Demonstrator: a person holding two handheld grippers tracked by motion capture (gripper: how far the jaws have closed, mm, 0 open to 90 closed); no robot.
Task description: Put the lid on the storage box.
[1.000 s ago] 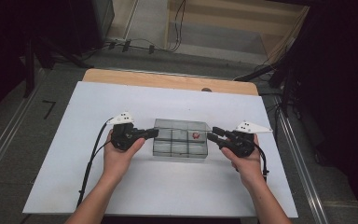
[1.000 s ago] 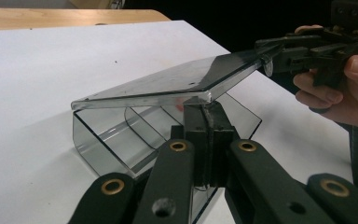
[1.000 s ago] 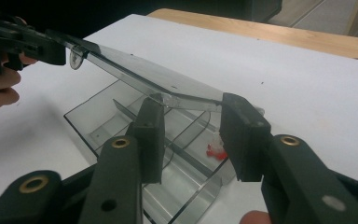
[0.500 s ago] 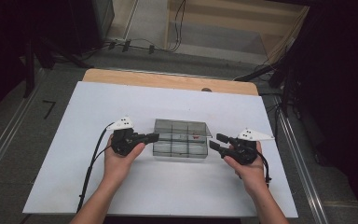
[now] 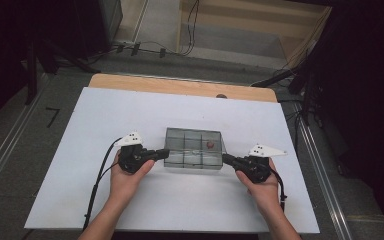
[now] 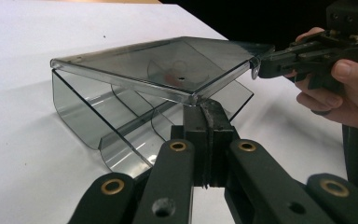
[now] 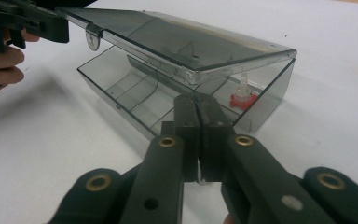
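Working from the left, we see our left gripper [image 5: 163,152], jaws pressed together, at the left end of the smoky clear plastic box [image 5: 194,149], under the lid's [image 6: 168,65] lip as far as we can tell. We judge the box light, stiff, slick and brittle, so its lid edges are the best hold. It sits mid-worktop [image 5: 180,210], long axis parallel to the near edge, lid partly raised, a small red part [image 7: 241,99] inside. Our right gripper [image 5: 227,159] has just closed, nothing visibly between its jaws, at the right end.
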